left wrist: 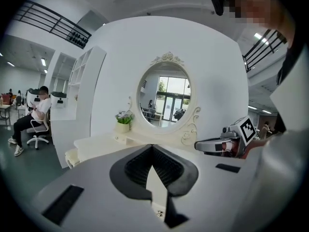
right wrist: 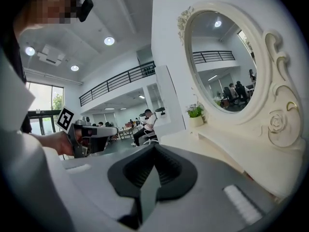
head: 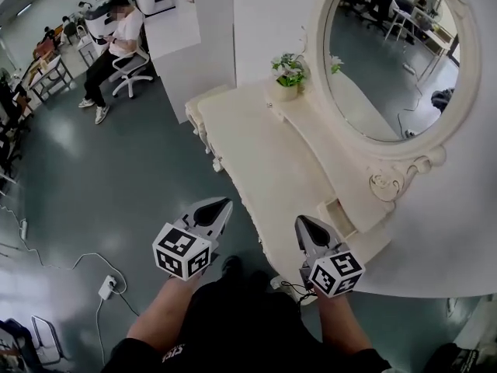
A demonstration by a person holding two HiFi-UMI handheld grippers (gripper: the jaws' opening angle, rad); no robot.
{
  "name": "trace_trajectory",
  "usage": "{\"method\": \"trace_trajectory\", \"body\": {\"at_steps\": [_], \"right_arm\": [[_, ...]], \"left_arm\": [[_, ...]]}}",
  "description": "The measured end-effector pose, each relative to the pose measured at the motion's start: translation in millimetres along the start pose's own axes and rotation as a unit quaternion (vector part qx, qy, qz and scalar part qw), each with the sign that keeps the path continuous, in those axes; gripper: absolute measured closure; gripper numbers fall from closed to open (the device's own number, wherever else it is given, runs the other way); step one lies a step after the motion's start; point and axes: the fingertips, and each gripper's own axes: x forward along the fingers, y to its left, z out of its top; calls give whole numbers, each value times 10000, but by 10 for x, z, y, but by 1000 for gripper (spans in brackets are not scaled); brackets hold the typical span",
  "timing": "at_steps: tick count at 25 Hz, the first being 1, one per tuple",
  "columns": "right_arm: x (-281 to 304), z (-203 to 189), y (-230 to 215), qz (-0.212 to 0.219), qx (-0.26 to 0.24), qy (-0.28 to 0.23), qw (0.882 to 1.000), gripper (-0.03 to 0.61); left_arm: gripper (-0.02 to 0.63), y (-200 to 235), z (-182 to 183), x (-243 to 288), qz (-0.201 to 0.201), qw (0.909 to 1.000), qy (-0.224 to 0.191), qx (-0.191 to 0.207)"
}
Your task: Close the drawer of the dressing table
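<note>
the approach step is judged to be in hand: the drawer is not yet touched. the small cream-white drawer (head: 338,212) is seen in the head view. it appears to be pulled out a little from the raised ledge under the oval mirror in its carved cream frame (head: 388,61), toward the near end of the cream-white dressing table (head: 256,154). the left gripper (head: 220,206), with grey jaws and a marker cube, is held over the floor just beside the front edge of the tabletop. the right gripper (head: 302,224) is held over the near part of the tabletop, near the drawer but apart from it. the jaws of both grippers are pressed together and nothing is pinched between them, as is shown in each gripper view.

for the next move, the closed tip of the right gripper probably has to be set against the drawer front. a straight push toward the ledge is called for, so that the drawer is not jammed askew.

the drawer is shown only by the head view; in the two gripper views it cannot be made out. in the left gripper view the right gripper is seen from the side, and the small potted green plant (head: 289,72) is seen standing on the ledge, left of the mirror. in the right gripper view a seated person on a white office chair (head: 112,49) is seen beyond the left gripper.
</note>
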Motion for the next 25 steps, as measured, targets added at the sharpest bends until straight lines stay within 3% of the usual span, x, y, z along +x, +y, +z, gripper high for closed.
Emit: {"method": "trace_trajectory", "body": {"at_steps": [12,19,25], "right_arm": [[35,-137,-308,-1073,199,293,9936,543],[-248,-309,-614,-1833,425,451,9811,534],[-568,-455,-753,-2295,737,374,9698,534]], "left_arm": [[609,9,-52,690,-971,9945,322,226],[609,-375,-353,1196,-1672,9822,782,334],[583,-829,-634,1506,-2281,9643,1245,510]]}}
